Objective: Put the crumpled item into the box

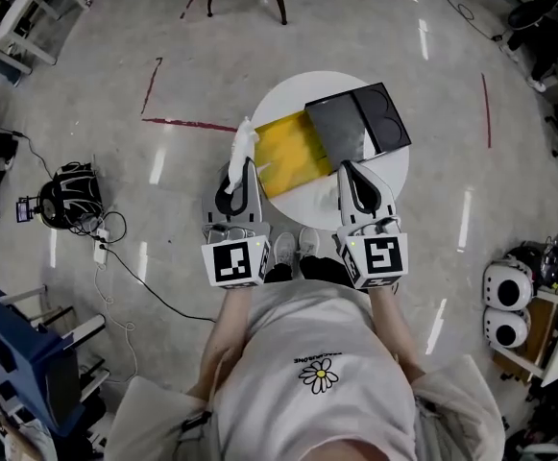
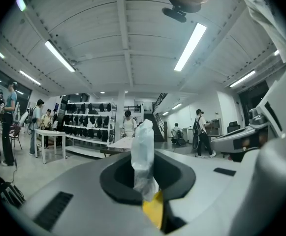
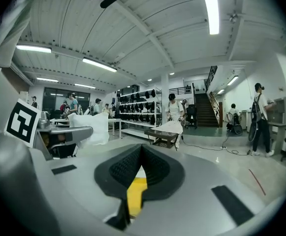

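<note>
left tool (image 1: 241,169), nearest, is clamped on the crumpled item (image 1: 244,142), held just left of the yellow box (image 1: 293,152) on the tabletop (image 1: 307,89). right tool (image 1: 350,171) is closed, empty. transfer step judged in hand; next: shift item over box, release.

The left gripper (image 2: 143,182) hides the crumpled plastic's (image 2: 143,144) lower end

A round white table (image 1: 286,94) on the glossy pale floor (image 1: 163,257) carries a flat yellow sheet (image 1: 293,152) and a dark grey box (image 1: 357,123), their edges touching.
</note>
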`<move>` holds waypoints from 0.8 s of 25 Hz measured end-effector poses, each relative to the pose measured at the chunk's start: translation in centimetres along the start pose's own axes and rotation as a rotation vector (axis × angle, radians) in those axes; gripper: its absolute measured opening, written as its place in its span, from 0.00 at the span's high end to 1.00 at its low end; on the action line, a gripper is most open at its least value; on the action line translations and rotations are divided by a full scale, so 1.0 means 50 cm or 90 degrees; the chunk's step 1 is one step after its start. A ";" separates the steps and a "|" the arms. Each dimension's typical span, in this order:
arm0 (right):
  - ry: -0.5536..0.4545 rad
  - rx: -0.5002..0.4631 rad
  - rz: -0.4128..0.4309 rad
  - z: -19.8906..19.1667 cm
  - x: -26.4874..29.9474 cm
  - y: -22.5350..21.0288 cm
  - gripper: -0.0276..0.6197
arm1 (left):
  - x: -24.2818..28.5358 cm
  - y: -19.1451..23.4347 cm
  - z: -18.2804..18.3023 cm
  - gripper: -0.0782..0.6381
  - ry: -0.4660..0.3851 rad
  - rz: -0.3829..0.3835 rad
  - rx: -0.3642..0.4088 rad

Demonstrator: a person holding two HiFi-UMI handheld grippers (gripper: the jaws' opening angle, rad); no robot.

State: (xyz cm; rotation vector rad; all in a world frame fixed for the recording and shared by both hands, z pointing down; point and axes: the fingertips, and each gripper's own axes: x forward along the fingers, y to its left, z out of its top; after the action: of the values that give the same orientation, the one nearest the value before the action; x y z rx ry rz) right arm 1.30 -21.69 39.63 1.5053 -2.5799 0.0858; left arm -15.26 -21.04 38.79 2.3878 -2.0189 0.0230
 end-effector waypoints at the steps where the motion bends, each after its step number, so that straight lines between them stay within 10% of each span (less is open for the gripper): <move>1: 0.002 -0.001 0.004 -0.003 0.000 0.002 0.95 | -0.001 0.002 -0.001 0.83 0.001 0.003 0.003; 20: 0.014 0.023 0.012 -0.019 0.019 -0.026 0.95 | 0.045 0.009 -0.006 0.84 0.010 0.011 0.034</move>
State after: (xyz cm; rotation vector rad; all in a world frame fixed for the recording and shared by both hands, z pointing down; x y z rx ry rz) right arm 2.07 -23.03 40.69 1.4834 -2.5891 0.1500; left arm -15.34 -23.32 39.14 2.3943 -2.0575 0.0971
